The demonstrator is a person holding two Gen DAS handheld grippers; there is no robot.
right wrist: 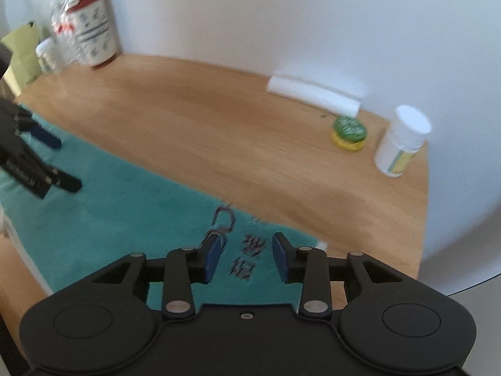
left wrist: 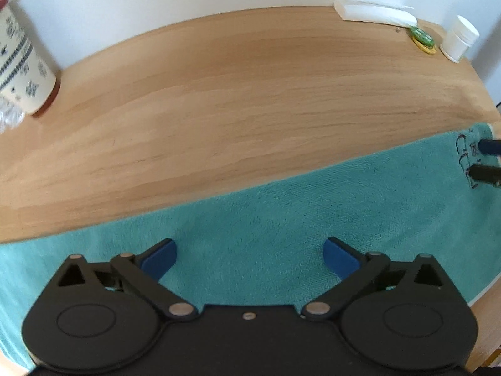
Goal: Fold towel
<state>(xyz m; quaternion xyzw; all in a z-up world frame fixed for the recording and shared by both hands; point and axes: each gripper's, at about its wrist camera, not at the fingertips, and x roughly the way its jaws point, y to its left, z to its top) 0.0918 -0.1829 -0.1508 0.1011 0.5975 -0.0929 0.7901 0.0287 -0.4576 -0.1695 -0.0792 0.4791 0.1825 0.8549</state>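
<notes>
The left hand-held gripper [left wrist: 250, 258] hangs over a teal towel [left wrist: 281, 213] with its blue-padded jaws spread wide and nothing between them. The towel lies flat along the counter's [left wrist: 235, 100] near edge. At the towel's right end, two dark fingertips [left wrist: 487, 159] of the right hand-held gripper sit by dark stitching. A patterned canister [left wrist: 22, 62] stands at the far left corner; a white jar [left wrist: 458, 39] and a green-and-yellow tin [left wrist: 423, 40] stand at the far right.

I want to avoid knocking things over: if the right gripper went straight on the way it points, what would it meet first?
Probably the teal towel under the open right gripper, then bare table; depth is unclear.
</notes>
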